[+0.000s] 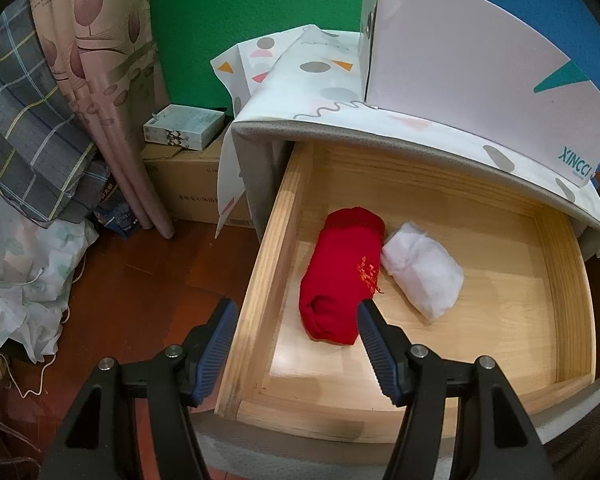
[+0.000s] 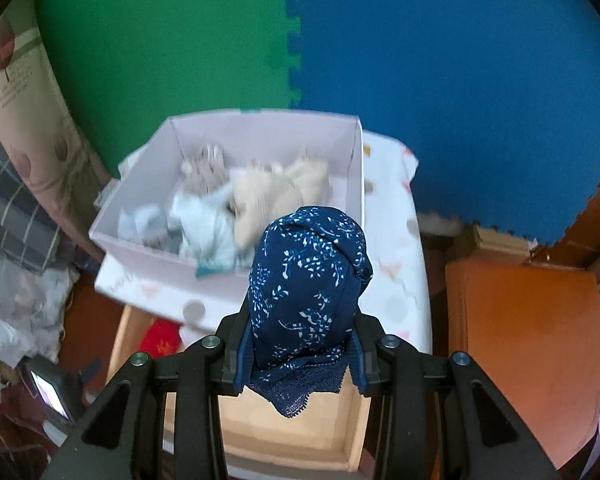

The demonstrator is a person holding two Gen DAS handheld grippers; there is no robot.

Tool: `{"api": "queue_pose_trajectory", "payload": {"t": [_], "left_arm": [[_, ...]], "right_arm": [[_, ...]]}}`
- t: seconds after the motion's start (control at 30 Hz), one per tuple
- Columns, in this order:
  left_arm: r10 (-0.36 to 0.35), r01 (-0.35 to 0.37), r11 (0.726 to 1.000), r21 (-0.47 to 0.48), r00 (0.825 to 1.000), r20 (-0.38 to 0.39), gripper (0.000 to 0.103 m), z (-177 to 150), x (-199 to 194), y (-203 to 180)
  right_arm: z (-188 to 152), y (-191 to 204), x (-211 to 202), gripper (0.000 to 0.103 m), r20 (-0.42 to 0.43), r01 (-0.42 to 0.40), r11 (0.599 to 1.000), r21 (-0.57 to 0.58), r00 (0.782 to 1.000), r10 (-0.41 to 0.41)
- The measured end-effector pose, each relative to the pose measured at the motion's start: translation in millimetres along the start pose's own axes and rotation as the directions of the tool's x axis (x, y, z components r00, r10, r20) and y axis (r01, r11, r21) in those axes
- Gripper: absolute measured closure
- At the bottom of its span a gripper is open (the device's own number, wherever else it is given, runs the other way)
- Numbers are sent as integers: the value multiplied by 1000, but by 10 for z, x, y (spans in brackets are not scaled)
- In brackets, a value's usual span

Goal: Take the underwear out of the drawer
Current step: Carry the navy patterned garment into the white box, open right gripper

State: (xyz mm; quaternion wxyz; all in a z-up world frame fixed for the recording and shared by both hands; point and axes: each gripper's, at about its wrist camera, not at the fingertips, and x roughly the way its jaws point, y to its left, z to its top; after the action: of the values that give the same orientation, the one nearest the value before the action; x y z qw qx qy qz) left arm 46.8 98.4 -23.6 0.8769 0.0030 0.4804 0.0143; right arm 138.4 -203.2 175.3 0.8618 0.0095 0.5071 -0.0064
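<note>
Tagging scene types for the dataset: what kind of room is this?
Most likely a bedroom corner at home: an open wooden drawer holding rolled underwear, leaf-print curtains beside folded plaid bedding, and foam play mats lining the wall.

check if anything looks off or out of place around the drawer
Nothing stands out. The drawer is open with a rolled red piece and a white piece lying side by side, and the right gripper holds a blue floral piece.
</note>
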Motion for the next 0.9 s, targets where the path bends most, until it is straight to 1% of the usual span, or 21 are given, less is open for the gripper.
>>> {"api": "queue_pose_trajectory", "payload": {"t": [0.1, 0.2, 0.5, 0.6, 0.73, 0.9], "left_arm": [[-1, 1, 1000, 2, 1000, 0, 39, 2, -3, 1], [3, -3, 1000, 6, 1000, 3, 39, 0, -10, -9], [2, -2, 1000, 7, 1000, 17, 39, -1, -37, -15], [-3, 3, 1000, 1, 1000, 20, 39, 0, -43, -4], [-9, 9, 1000, -7, 1000, 19, 39, 3, -41, 10], [-10, 10, 1000, -7, 1000, 19, 39, 7, -36, 13]], "right_arm": [[172, 71, 2, 67, 14, 2, 1000, 3, 1000, -2], [273, 130, 90, 67, 1, -10, 1000, 12, 1000, 10], [538, 232, 515, 67, -44, 43, 999, 5, 998, -43], [577, 241, 674, 67, -65, 58, 998, 6, 996, -58], [556, 234, 929, 66, -112, 70, 998, 7, 991, -69], [493, 221, 1156, 63, -159, 57, 998, 27, 986, -52]]}}
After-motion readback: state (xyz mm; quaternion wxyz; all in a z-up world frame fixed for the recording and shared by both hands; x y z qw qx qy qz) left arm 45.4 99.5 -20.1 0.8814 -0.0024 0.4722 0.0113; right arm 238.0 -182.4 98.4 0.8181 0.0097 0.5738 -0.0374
